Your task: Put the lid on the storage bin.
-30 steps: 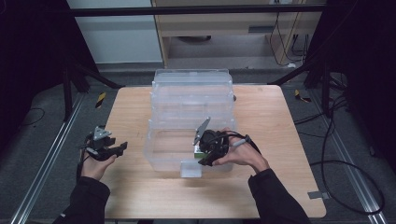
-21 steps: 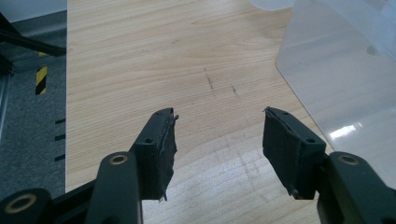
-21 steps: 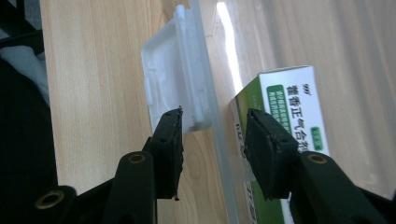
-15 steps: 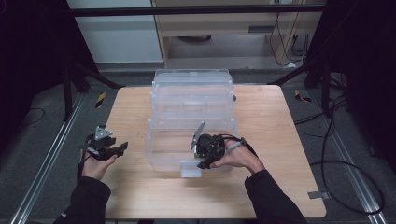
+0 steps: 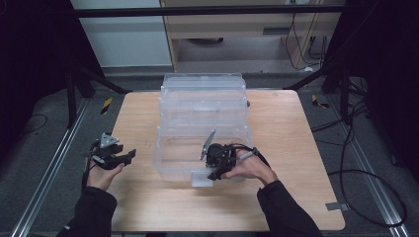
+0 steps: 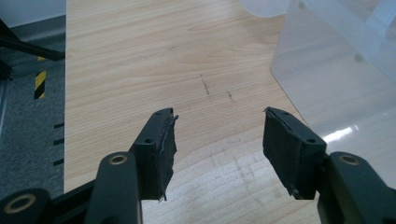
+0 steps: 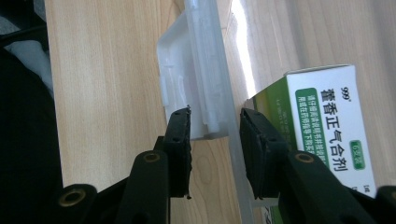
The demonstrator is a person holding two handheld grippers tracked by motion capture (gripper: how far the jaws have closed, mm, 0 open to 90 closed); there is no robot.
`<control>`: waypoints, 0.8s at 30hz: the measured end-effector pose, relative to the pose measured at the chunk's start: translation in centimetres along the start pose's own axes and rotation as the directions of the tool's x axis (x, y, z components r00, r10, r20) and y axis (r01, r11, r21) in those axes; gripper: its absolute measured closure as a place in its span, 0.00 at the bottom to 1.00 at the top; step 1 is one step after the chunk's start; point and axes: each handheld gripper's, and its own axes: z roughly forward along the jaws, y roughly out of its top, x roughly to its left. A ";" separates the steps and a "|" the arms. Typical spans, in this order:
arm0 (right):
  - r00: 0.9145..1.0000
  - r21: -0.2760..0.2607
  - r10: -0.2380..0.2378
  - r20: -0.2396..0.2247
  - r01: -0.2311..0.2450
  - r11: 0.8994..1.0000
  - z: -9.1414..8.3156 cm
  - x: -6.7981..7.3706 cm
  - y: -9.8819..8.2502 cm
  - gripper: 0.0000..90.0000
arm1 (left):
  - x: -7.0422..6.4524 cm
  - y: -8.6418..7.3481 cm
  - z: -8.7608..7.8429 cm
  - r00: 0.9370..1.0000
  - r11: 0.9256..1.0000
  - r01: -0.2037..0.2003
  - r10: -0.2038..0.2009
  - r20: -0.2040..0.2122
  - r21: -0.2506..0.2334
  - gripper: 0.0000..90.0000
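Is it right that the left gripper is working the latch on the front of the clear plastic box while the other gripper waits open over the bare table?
Not quite: the sides are swapped. In the high view the right gripper is at the latch on the front of the clear plastic box; the right gripper view shows its jaws, just closing, around that latch. The left gripper waits open over the bare table.

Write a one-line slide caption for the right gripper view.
Right gripper jaws closing around the clear box's front latch, green-and-white carton just behind.

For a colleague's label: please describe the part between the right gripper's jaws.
A clear stepped box stands on the wooden table. The right gripper's jaws have just been closing around a flap on its near wall: ribbed and frosted, unlike the smooth walls.
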 end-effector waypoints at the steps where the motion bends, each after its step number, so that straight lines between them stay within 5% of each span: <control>1: 1.000 -0.001 -0.001 -0.001 0.001 1.000 0.0 0.0 0.0 0.72 | 0.0 0.1 -0.1 1.000 1.000 -0.001 0.001 0.001 -0.004 0.48; 16: 1.000 -0.009 0.000 0.001 0.000 1.000 0.0 0.0 -0.1 0.73 | -0.5 2.9 -2.2 0.997 0.995 -0.049 0.055 0.058 -0.091 0.47; 24: 1.000 -0.008 -0.003 0.000 0.003 1.000 0.0 0.0 -0.1 0.73 | -1.7 5.5 -2.5 0.981 0.980 -0.125 0.146 0.131 -0.152 0.48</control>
